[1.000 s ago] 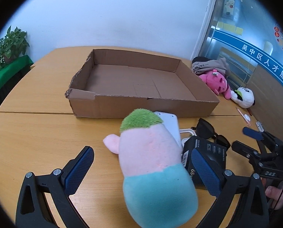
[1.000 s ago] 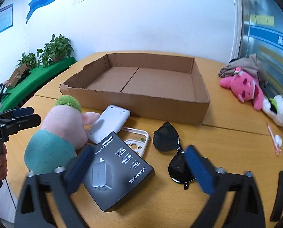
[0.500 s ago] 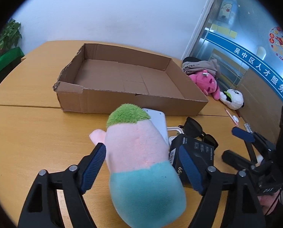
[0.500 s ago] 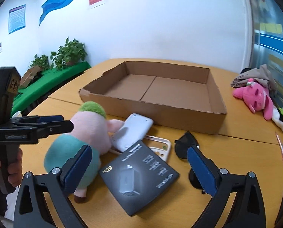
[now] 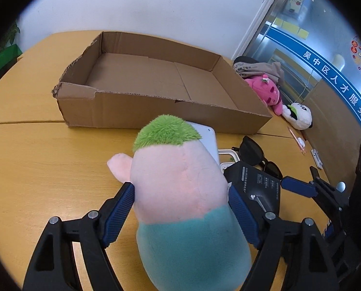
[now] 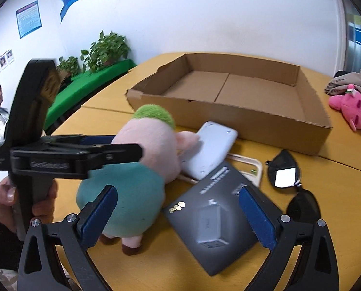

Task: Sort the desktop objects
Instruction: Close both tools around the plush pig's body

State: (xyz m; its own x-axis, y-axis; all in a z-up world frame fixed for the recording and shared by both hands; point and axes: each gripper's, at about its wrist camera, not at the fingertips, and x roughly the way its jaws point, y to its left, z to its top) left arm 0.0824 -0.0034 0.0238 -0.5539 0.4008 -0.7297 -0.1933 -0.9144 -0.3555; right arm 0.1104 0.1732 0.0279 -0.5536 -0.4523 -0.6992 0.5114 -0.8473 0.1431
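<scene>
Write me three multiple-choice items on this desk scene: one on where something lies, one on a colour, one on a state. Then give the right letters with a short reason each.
1. Where do the sunglasses lie?
A. inside the cardboard box
B. on the table, in front of the cardboard box
C. on top of the plush toy

2. What colour is the tuft on the plush toy?
A. green
B. red
C. black

3. What state is the cardboard box in?
A. taped shut
B. open and full of toys
C. open with nothing in it

Answers: 1 B, they rest on the table before the box's near wall. 2 A, the tuft above the pink body is bright green. 3 C, its bare cardboard floor shows in both views.
</scene>
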